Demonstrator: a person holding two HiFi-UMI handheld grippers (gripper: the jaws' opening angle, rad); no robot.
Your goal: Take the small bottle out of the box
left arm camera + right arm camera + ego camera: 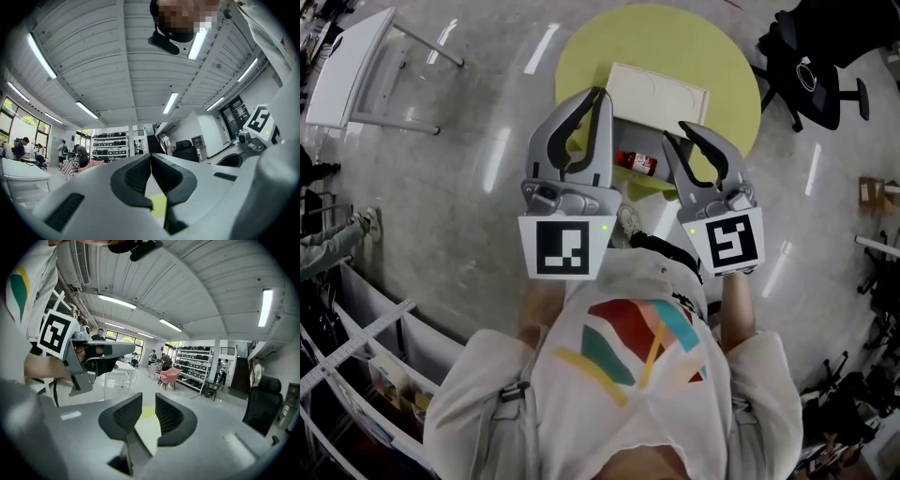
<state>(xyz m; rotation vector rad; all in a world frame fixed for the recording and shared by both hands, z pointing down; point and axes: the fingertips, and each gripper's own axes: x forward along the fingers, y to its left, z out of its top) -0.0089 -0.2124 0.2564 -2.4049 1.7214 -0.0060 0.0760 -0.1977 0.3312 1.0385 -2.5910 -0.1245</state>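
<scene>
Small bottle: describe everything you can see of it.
The small bottle shows only in the head view: red body, pale label patch, one darker end, material unclear. It lies on its side, long axis roughly left to right, at the near edge of the open white box on the round yellow table; whether it is inside the box is unclear. It lies between the left gripper and the right gripper, and neither one's tongs hold it.

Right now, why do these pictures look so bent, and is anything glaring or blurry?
Head view: the wide lens bows the room, and light streaks glare on the shiny floor. Left gripper view: the ceiling curves like a dome and the corners go dark. Right gripper view: same bending; the light strip blows out white, while the distant room stays fairly sharp.
</scene>
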